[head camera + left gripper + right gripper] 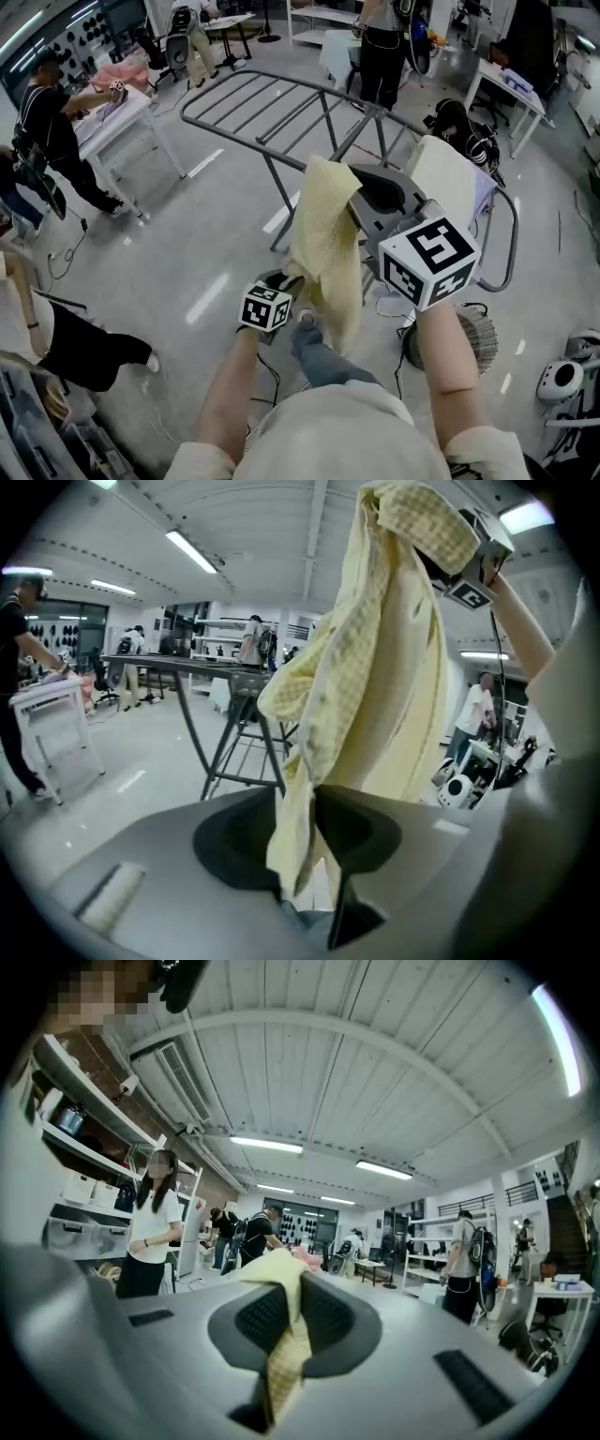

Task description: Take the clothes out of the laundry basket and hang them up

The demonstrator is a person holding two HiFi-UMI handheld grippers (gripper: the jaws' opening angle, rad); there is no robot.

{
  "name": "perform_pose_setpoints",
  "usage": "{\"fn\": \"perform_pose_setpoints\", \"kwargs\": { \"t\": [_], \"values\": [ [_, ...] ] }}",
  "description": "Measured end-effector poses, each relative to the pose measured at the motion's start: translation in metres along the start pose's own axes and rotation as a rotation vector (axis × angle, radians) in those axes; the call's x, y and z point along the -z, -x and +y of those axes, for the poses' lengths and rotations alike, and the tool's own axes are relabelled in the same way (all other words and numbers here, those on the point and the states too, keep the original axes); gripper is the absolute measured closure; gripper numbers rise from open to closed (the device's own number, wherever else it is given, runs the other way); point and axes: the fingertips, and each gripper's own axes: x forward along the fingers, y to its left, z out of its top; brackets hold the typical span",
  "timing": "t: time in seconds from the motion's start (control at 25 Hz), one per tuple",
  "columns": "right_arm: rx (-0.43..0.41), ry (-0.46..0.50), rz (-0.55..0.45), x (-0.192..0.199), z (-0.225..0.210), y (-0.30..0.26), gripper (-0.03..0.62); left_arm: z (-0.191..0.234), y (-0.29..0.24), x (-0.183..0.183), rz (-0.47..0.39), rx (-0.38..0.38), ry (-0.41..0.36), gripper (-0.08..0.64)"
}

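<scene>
While the right tool (289, 1309) stood clamped on the top edge of the yellow cloth (281, 1274), its jaws were pressed together with the checked fabric squeezed between the pads and spilling over their tips; from the head view this tool was held higher than the other, and the cloth (328, 246) hung down from it in a long loose fold. The left tool (300, 810) had the cloth's lower edge between its jaws, the pads closed in on the fabric from both sides; it sat low, close to the person's body, at the bottom of the hanging fold. A blue denim garment (323, 361) lay just under the two tools; the grey drying rack (281, 103) stood open on the glossy floor (216, 234) right behind the cloth, its rails bare on the near wing; a white cloth (450, 173) was draped over its right-hand wing. Well beyond the rack, a person in black (47, 127) leaned over a white worktop (127, 117).
</scene>
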Motion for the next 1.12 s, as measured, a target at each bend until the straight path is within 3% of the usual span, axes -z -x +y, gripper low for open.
{"fn": "perform_pose_setpoints", "kwargs": {
  "t": [0.12, 0.2, 0.28, 0.72, 1.12],
  "values": [
    [-0.040, 0.001, 0.006, 0.016, -0.004, -0.044, 0.574, 0.067, 0.014, 0.008, -0.016, -0.126, 0.102, 0.516],
    [-0.057, -0.014, 0.014, 0.029, -0.006, -0.083, 0.574, 0.121, 0.032, 0.007, -0.040, -0.200, 0.157, 0.540],
    [-0.055, -0.039, 0.023, 0.041, -0.013, -0.116, 0.574, 0.169, 0.048, -0.002, -0.050, -0.254, 0.162, 0.541],
    [-0.025, -0.153, 0.045, 0.073, -0.083, -0.253, 0.574, 0.376, 0.109, -0.130, -0.154, -0.466, 0.062, 0.543],
    [-0.016, -0.173, 0.053, 0.078, -0.146, -0.325, 0.572, 0.483, 0.114, -0.283, -0.249, -0.589, -0.100, 0.543]
  ]
}}
